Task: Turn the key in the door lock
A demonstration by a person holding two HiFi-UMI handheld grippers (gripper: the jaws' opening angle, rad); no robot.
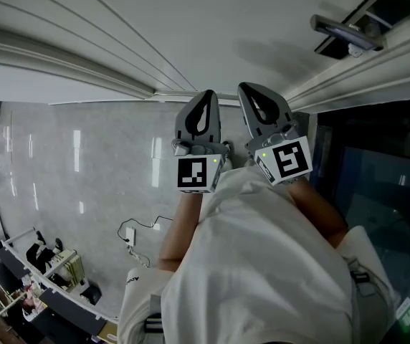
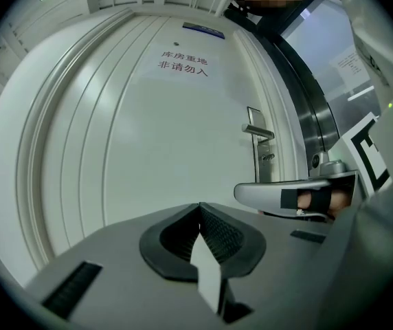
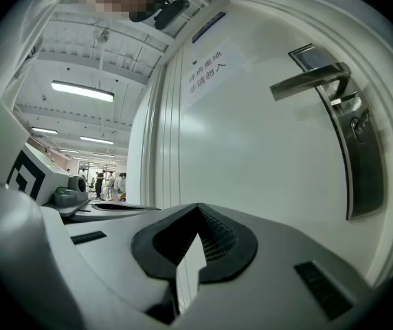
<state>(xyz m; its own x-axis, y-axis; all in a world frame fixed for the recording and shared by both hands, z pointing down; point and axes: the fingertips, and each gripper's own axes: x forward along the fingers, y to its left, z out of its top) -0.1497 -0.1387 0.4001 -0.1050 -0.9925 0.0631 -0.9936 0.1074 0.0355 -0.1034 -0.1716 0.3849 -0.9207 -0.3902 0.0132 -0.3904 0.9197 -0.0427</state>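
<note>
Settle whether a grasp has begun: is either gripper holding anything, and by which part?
Nothing is held. The left gripper and right gripper both have jaws together and empty, facing the white door.

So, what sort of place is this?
Probably a corridor in an office or lab building: a white panelled door bearing a printed paper notice, a silver metal lever handle, and long ceiling strip lights beyond.

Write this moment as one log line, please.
left tool: shut, empty | right tool: shut, empty | door handle: untouched | lock plate: ahead
</note>
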